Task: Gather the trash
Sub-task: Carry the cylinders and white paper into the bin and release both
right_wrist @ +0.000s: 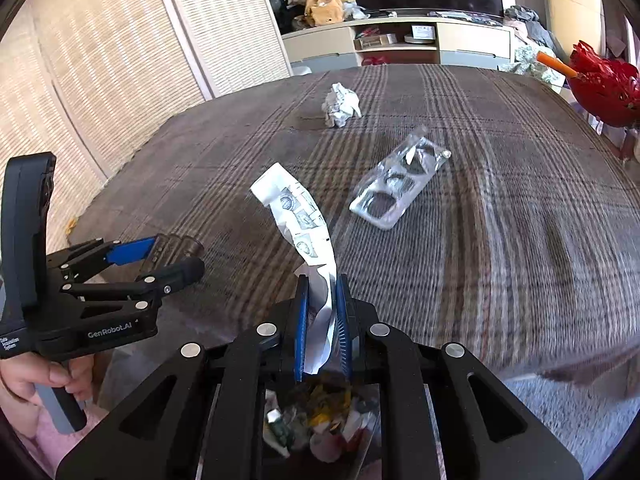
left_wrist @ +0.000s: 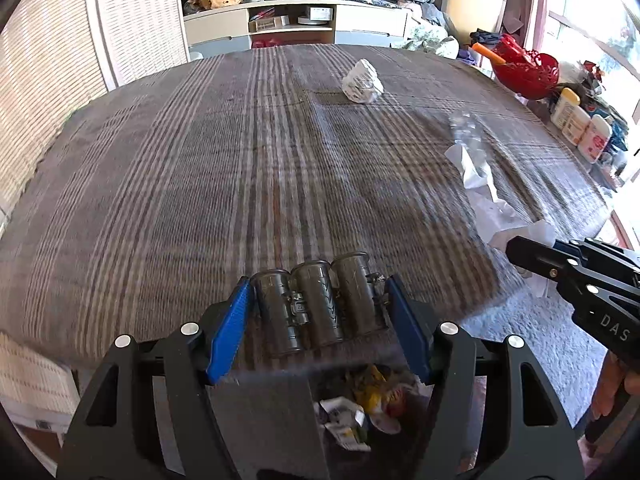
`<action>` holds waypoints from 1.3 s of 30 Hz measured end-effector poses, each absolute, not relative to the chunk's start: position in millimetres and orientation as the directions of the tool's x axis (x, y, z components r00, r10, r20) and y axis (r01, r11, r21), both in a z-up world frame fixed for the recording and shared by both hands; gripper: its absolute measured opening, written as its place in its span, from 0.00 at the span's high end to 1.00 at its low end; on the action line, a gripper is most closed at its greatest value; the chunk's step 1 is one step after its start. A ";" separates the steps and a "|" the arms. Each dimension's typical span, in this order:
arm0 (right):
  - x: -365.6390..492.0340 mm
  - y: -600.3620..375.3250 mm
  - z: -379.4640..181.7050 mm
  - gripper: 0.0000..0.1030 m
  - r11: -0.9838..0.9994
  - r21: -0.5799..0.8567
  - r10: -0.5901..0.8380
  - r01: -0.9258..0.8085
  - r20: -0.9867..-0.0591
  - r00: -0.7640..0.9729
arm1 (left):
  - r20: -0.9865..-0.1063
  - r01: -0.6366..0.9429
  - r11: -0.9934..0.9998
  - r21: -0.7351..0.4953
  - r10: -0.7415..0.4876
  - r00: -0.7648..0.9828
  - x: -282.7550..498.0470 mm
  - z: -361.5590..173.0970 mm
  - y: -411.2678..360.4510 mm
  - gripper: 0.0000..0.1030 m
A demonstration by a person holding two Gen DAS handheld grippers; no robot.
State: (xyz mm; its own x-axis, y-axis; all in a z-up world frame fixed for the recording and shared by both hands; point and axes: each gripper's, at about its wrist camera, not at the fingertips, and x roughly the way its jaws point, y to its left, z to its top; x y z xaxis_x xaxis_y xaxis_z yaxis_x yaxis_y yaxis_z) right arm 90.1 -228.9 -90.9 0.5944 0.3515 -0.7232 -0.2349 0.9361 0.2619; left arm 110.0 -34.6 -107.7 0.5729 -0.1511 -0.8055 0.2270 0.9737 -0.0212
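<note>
My left gripper [left_wrist: 318,308] is shut on a pack of three dark cylinders [left_wrist: 316,308], held over the near edge of the striped bedspread [left_wrist: 200,168]; it also shows in the right wrist view [right_wrist: 176,256]. My right gripper [right_wrist: 323,312] is shut on a printed white paper strip [right_wrist: 300,216] that stands up between its blue pads. A crumpled paper ball [left_wrist: 362,81] lies far on the bedspread, also in the right wrist view [right_wrist: 340,105]. A clear plastic blister tray [right_wrist: 400,184] lies mid-right. A trash bin with wrappers [right_wrist: 320,412] sits below both grippers.
A red basket [left_wrist: 528,68] and white bottles [left_wrist: 580,124] stand at the right edge. A shelf unit [left_wrist: 288,24] with clutter is behind the bed. Woven folding doors [left_wrist: 60,60] are on the left. Grey carpet [left_wrist: 540,332] lies at the lower right.
</note>
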 end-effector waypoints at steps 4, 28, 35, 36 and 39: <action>72.7 -228.5 -89.4 0.85 0.933 0.270 0.359 -0.236 -0.718 0.596 | -0.799 0.226 0.973 -0.054 -0.178 0.574 84.5 -108.5 -32.3 0.38; 10.3 -234.4 -170.3 0.85 0.929 0.334 0.369 -0.158 -0.816 0.445 | -0.875 0.228 0.963 -0.147 -0.234 0.423 -4.0 -204.3 -51.7 0.38; 13.3 -227.8 -181.9 0.85 0.926 0.344 0.378 -0.156 -0.830 0.411 | -0.903 0.238 0.960 -0.147 -0.228 0.364 -5.9 -229.0 -56.3 0.38; 14.5 -228.1 -183.0 0.85 0.926 0.344 0.378 -0.156 -0.831 0.409 | -0.904 0.234 0.960 -0.151 -0.230 0.359 -5.3 -230.5 -55.4 0.38; 17.8 -227.1 -183.9 0.83 0.926 0.348 0.378 -0.149 -0.835 0.400 | -0.909 0.223 0.961 -0.163 -0.234 0.346 -3.0 -234.3 -53.1 0.38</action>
